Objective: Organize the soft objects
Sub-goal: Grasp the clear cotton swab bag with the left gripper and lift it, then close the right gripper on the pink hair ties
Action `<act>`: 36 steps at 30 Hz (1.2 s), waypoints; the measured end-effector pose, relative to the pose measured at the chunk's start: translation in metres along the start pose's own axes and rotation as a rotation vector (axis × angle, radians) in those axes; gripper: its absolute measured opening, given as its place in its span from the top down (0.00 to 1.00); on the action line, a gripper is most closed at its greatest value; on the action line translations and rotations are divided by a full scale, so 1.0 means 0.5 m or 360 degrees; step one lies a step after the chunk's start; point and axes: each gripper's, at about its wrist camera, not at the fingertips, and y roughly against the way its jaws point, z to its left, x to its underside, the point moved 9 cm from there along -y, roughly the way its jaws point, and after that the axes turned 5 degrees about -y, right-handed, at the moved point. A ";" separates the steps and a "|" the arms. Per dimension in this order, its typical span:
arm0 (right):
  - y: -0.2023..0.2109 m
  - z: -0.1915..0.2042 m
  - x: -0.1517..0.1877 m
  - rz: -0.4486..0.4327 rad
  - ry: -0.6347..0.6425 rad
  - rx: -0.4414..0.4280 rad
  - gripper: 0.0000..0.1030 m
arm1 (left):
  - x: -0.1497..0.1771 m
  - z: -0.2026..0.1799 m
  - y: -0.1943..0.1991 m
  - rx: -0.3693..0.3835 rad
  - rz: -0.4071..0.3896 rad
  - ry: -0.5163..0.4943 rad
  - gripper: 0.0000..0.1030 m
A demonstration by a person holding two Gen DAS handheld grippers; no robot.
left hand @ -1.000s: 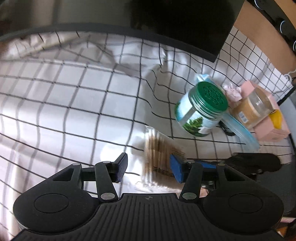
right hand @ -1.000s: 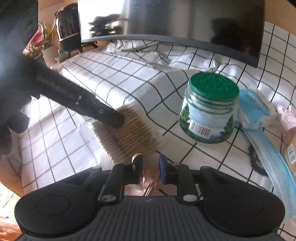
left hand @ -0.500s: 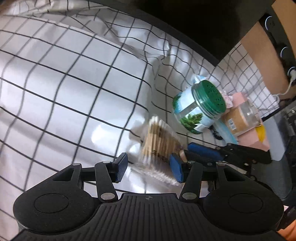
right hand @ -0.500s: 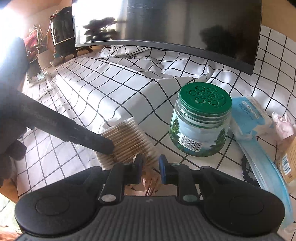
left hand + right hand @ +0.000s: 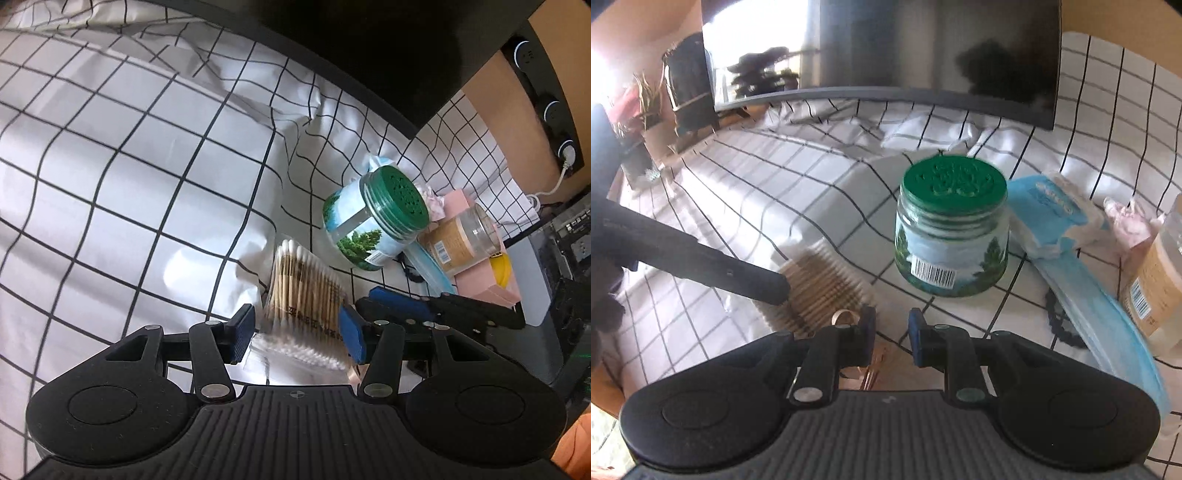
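Left wrist view: clear pack of cotton swabs (image 5: 303, 291) lying flat on the checked cloth (image 5: 129, 166) over the tabletop, just in front of and to the left of the green-lidded jar (image 5: 373, 218), near it but not touching. Sticks side by side, white tips in rows at both ends, slightly blurred.

Left tool (image 5: 297, 328) spread wide, straddling the pack: right blue pad at the pack's edge, left pad just off its other side, no clear squeeze, so holding nothing.

Right tool (image 5: 399, 306) coming in from the right below the jar, blue fingers reaching the pack's right side.

Right wrist view: right tool (image 5: 892, 328) with pads only a narrow gap apart, cloth showing through the gap, nothing seen pinched; pack (image 5: 820, 284) left of the jar (image 5: 951, 236), under the black finger of the left tool.

Right of the jar: blue tissue packet (image 5: 1052, 210) touching it, then a flat blue mask-like strip (image 5: 1100, 314), a black hair tie (image 5: 1060, 325) and a clear jar of tan stuff (image 5: 458, 240) on a pink box (image 5: 480, 284). Behind the jar, a dark curved monitor (image 5: 886, 48).
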 end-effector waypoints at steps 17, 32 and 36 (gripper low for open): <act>-0.022 0.080 0.021 0.0010 0.0167 -0.0218 0.83 | -0.029 -0.029 0.009 -0.0014 -0.0082 0.0006 0.60; 0.116 -0.056 0.041 0.0012 0.0137 -0.0006 0.64 | -0.020 -0.087 -0.022 -0.0326 -0.0069 -0.0207 0.76; 0.120 -0.052 0.063 0.0048 0.0190 -0.0072 0.64 | -0.020 -0.096 -0.025 -0.0498 -0.0093 -0.0186 0.75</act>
